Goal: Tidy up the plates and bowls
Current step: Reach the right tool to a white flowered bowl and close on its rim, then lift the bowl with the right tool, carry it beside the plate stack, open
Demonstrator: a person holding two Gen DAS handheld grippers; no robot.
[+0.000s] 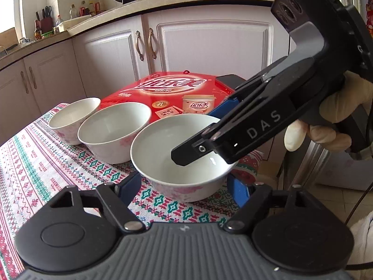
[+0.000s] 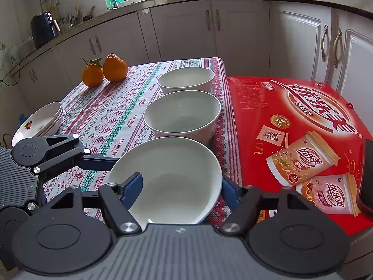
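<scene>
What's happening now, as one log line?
nearest bowl: on tablecloth | left gripper: straddles it, contact unclear | right gripper: shut on its rim | middle bowl, far bowl: untouched

Three white ceramic bowls stand in a row on the patterned-cloth-covered surface (image 2: 112, 116): the nearest bowl (image 2: 167, 179), the middle bowl (image 2: 181, 114) just behind it, and the farthest bowl (image 2: 186, 79) behind that, near the far edge. In the right wrist view, a flat red cardboard gift box (image 2: 303, 128) lies to the right of the row, close beside the bowls. Two orange citrus fruits (image 2: 105, 71) sit side by side at the far left corner, well apart from the bowls. A stack of shallow white plates (image 2: 44, 121) rests at the left edge. Kitchen cabinets (image 2: 186, 32) run behind the surface.
</scene>
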